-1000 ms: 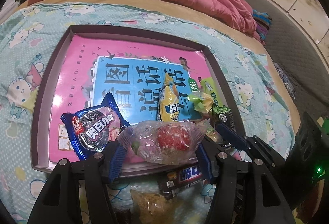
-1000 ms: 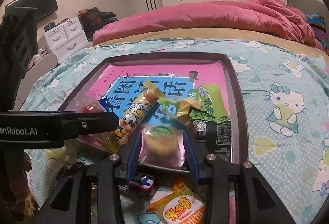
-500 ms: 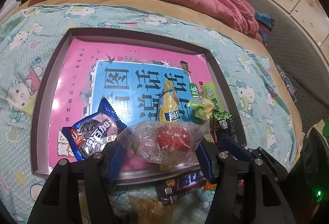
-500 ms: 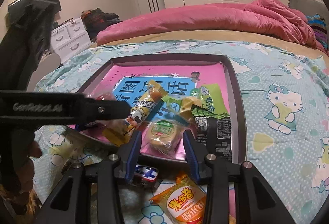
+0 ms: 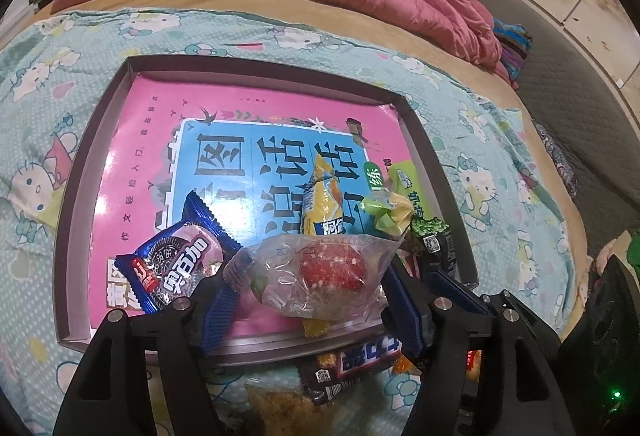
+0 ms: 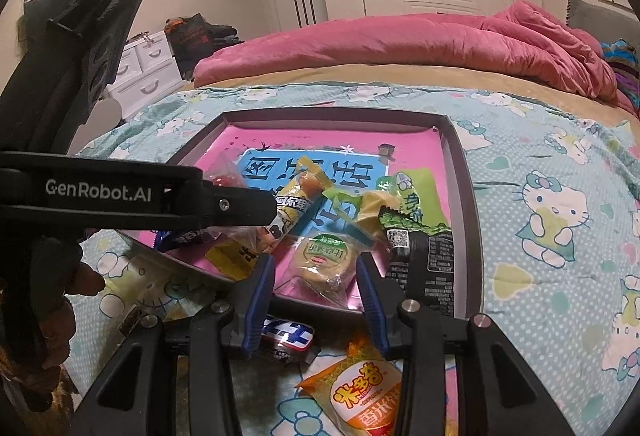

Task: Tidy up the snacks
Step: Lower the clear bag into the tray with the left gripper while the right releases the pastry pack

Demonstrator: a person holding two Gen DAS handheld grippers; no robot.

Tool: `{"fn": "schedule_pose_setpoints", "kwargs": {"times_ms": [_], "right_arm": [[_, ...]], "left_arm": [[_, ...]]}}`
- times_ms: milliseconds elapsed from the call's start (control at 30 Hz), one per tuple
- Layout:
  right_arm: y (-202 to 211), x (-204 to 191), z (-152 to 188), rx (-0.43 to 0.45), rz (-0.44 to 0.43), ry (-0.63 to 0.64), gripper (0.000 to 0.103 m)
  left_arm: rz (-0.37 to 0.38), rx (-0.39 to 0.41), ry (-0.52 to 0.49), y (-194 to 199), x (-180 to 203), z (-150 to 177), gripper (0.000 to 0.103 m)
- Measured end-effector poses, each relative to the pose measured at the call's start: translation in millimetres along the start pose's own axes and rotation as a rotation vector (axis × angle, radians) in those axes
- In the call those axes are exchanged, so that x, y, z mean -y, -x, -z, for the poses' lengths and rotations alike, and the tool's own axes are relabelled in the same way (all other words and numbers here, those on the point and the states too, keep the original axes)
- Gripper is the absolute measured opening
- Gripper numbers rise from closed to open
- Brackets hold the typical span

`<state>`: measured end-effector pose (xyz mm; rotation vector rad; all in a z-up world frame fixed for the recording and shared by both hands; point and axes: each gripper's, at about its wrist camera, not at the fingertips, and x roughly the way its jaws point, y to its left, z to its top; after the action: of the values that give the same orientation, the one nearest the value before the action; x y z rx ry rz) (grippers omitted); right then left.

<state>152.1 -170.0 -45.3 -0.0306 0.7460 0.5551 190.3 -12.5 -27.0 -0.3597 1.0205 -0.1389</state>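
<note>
Left wrist view: left gripper (image 5: 310, 290) over the near rim of the tray (image 5: 76, 192), jaws opening around a clear-wrapped red snack (image 5: 316, 278); wrapper lying crosswise between the blue pads (image 5: 222, 300), long axis spanning pad to pad, twisted ends reaching each side, contact at the pads hard to judge. Directly ahead of the jaws, on the pink book cover lining the tray: blue cookie packet (image 5: 178, 264) to the left, yellow stick pack (image 5: 322, 204) beyond, green wrappers to the right. Likely a release in hand, with the snack placed just inside the near edge. Right wrist view: right gripper (image 6: 316, 278) just beside the left one, jaws pinching a clear-wrapped round cake (image 6: 324, 260), held above the same near rim, long axis roughly along the pointing line. Below both tools, on the bedspread outside the tray: dark chocolate bar (image 6: 286, 336) and orange rice-snack pouch (image 6: 362, 392), not yet sorted. Orange pouch nearer the right hand; chocolate bar about midway between the two.
</note>
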Motion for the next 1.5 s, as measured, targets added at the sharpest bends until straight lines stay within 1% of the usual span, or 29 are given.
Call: {"fn": "schedule_pose_setpoints", "kwargs": {"times_ms": [467,800,867,900,933,1167,1333,1367,1400,1500], "right_arm": [[3,4,-1,0.012,0.017,-0.006,0.042],[9,3,-3,0.04,0.04,0.005,0.042],[10,3,-4,0.044,0.047,0.008,0.044],[10,3,-4,0.045,0.049,0.009,0.048],[11,3,-3,0.046,0.054,0.009,0.05],[15,5,-5,0.065,0.068,0.004,0.05],[24,5,-7,0.098,0.075,0.008,0.051],[26,5,-8,0.106,0.076,0.008,0.053],[27,5,-8,0.11,0.075,0.006,0.058],[32,7,-9,0.124,0.076,-0.003,0.06]], "left_arm": [[0.005,-0.013,-0.013,2,2,2,0.075],[0.01,0.002,-0.024,10,4,2,0.075],[0.008,0.009,-0.031,13,5,2,0.076],[0.009,0.011,-0.032,14,6,1,0.076],[0.01,0.014,-0.033,16,6,1,0.076],[0.017,0.03,-0.027,26,4,-1,0.077],[0.024,0.051,-0.013,37,-1,-3,0.077],[0.025,0.056,-0.014,40,-2,-3,0.077],[0.025,0.061,-0.015,42,-3,-3,0.077],[0.025,0.076,-0.012,51,-6,-4,0.078]]}}
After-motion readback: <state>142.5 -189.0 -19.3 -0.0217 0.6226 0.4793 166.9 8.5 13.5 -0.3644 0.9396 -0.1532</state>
